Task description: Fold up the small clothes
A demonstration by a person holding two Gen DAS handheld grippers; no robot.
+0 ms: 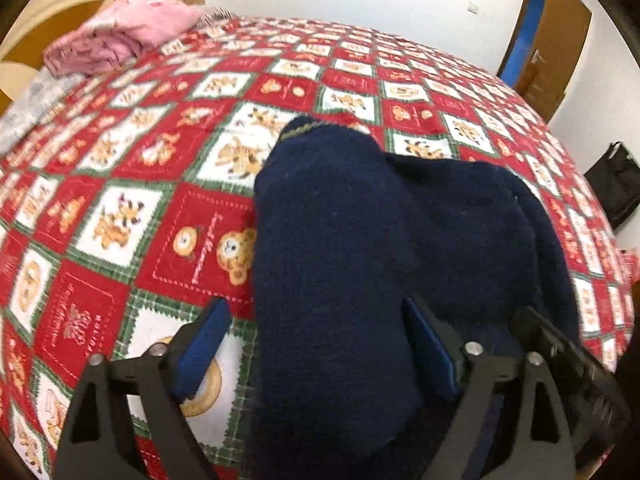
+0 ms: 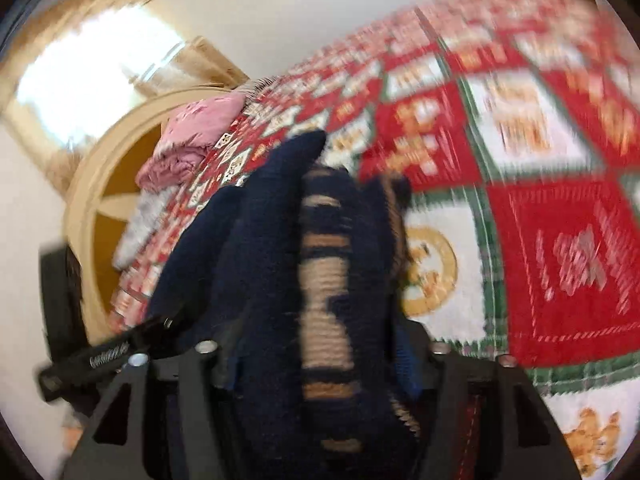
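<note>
With the left gripper [image 1: 316,354] jaws spreading wide beside the fuzzy navy knit garment [image 1: 360,240] and the right gripper [image 2: 320,364] jaws apparently pinching its striped fold, the soft bundle is risking slumping open onto the bed's plush checked blanket [image 1: 160,200].

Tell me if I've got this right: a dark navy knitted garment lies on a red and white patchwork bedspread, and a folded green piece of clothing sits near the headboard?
Almost. The folded clothing near the headboard is pink, not green, as the left wrist view shows clearly. The rest holds: the navy knitted garment lies on the red and white patchwork bedspread.
</note>
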